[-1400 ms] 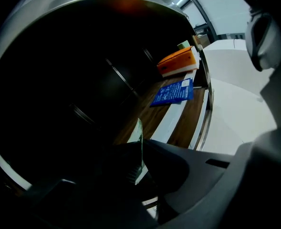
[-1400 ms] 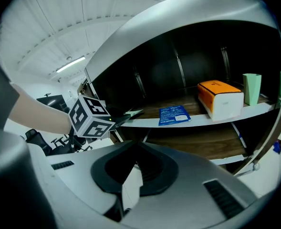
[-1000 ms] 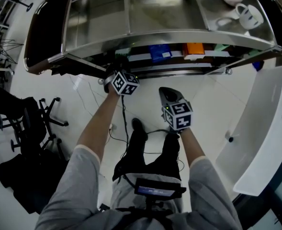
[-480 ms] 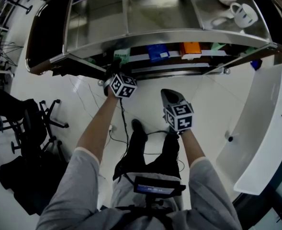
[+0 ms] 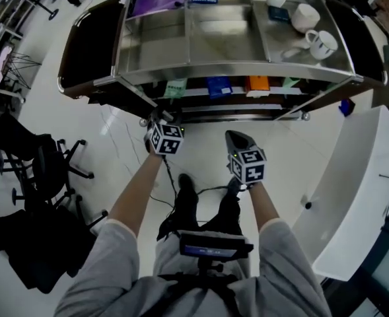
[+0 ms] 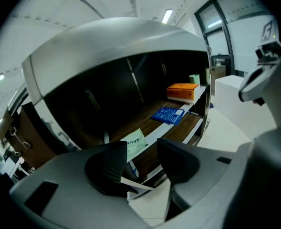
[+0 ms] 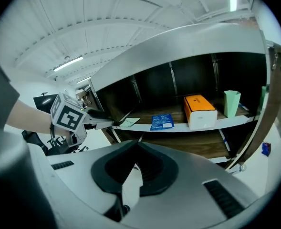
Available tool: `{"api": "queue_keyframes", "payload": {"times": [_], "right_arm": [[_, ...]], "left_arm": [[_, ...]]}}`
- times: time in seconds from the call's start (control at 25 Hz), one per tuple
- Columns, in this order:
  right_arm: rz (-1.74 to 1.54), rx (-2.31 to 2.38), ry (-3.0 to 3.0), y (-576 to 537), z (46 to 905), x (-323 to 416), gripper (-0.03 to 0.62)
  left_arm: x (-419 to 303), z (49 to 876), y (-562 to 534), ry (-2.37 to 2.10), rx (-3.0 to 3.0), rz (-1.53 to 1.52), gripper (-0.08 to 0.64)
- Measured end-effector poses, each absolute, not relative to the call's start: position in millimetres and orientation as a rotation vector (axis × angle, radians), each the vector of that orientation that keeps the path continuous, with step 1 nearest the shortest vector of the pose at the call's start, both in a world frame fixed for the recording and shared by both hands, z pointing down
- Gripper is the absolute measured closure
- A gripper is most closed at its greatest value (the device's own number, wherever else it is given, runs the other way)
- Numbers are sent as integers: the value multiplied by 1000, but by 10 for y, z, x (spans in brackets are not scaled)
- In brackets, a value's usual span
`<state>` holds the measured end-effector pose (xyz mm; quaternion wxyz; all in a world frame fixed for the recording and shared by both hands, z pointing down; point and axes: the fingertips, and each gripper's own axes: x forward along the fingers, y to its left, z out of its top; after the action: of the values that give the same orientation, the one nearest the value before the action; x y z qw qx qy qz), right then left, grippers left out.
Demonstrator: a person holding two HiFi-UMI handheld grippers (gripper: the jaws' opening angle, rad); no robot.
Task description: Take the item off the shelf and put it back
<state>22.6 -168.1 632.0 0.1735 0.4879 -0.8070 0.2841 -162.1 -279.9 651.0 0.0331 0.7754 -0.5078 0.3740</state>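
Lab-like office, steel shelving [image 5: 234,71], swivel chairs [image 5: 45,167] (glossy white floor [image 5: 115,127])

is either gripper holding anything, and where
Nothing held. Left gripper open, near the green packet on the shelf; right gripper shut, empty.

Left tongs [image 6: 142,159] spread, empty; right tongs [image 7: 136,146] pressed together, empty.
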Motion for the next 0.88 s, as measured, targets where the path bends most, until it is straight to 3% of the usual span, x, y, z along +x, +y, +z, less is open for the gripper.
{"api": "queue_keyframes", "payload": {"times": [0.36, 0.64, 0.88], "right_arm": [[732, 1406, -2295, -1560, 5876, 493, 583], [708, 1433, -2288, -1385, 5718, 706, 583], [693, 1472, -2281, -1278, 5602, 858, 583]], "left_arm": [[-1638, 5624, -2249, -1600, 2375, 842, 358], [-1757, 5266, -1806, -1648, 2332, 683, 502], [-1896, 5137, -1520, -1655, 2288, 564, 552]]}}
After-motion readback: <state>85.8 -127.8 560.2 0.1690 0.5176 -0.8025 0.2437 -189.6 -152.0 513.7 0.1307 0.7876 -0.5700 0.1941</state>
